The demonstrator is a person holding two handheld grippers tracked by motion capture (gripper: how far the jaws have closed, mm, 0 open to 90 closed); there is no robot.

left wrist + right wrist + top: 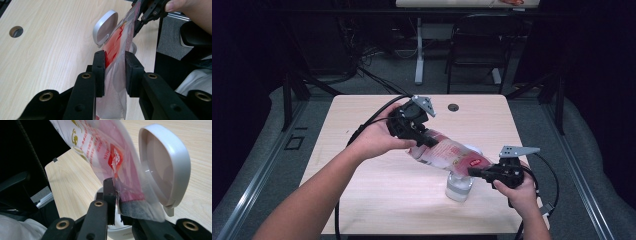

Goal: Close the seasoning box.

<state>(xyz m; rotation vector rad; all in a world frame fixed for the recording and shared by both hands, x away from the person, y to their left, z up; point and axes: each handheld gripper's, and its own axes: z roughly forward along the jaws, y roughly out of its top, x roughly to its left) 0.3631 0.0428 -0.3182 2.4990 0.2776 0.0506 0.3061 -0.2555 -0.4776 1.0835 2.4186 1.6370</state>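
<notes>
A clear plastic pouch w/ red-and-white print [451,154] hangs in the air over the pale wood-grain desk [362,200], tilted, its lower end right above a small white round container [459,187] that stands on the desk near the front right edge.

Left gripper [414,131], black w/ a grey three-cornered plate on top, is clamped on the pouch's upper end, up and to the left of the container. In the left gripper view the two black pads [99,70] press on the clear film from both sides, and the pouch [117,50] runs on toward the container's open white hinged lid [106,28].

Right gripper [476,172], also black w/ a grey plate, sits just right of the container and pinches the pouch's lower end. In the right gripper view the jaws are nearly together w/ the pouch's bottom edge [130,200] caught between them; the lid [165,165] stands tipped up right beside the pouch, touching or almost – can't tell which. The container's white rim [120,230] shows just below the jaws.

Black cables trail from both grippers; the left one's cable [362,131] loops across the desk well left of the container. A round grommet hole [453,107] sits at the desk's far edge, well behind the container.
</notes>
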